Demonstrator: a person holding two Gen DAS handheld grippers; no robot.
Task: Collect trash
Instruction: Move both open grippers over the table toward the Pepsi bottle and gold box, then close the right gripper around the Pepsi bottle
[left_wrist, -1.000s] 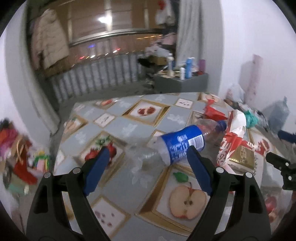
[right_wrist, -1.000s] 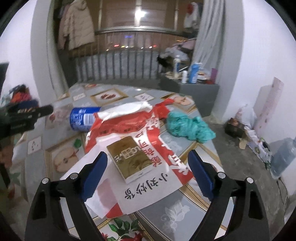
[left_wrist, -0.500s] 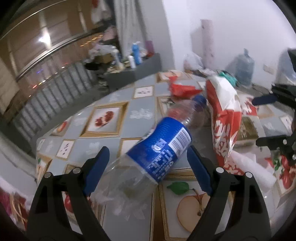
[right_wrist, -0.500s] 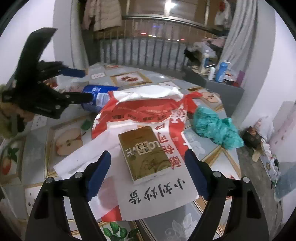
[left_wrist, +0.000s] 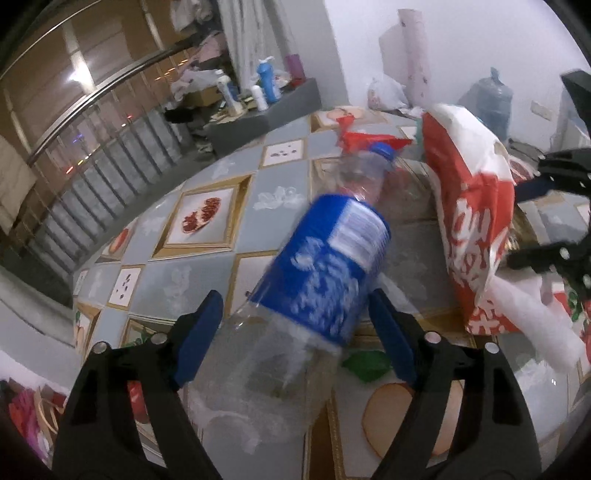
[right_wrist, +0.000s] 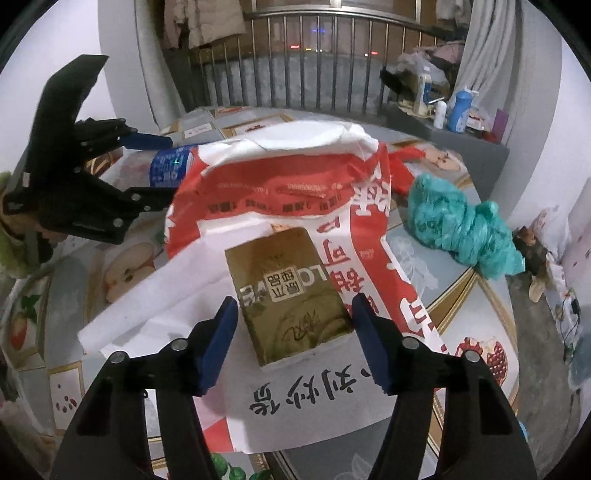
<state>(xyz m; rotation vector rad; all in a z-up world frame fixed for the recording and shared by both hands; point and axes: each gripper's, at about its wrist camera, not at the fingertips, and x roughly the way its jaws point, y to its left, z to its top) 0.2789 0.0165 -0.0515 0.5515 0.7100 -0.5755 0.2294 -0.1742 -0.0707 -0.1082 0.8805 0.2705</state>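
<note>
Straddling the bottle (left_wrist: 325, 273) with my left gripper (left_wrist: 295, 332), jaws wide, right gripper (right_wrist: 291, 339) jaws wide around gold box (right_wrist: 288, 295) on bag (right_wrist: 280, 192), mid-table (left_wrist: 207, 273).

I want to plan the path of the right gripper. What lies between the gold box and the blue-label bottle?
In the right wrist view, the raised, crumpled top of the red-and-white bag lies between the gold box and the blue-label bottle.

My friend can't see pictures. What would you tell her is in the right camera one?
A gold box lies on a red and white bag, between the open blue fingers of the right gripper. A crumpled green plastic bag sits to the right on the fruit-patterned table; at left, the left gripper straddles a blue-labelled bottle.
</note>
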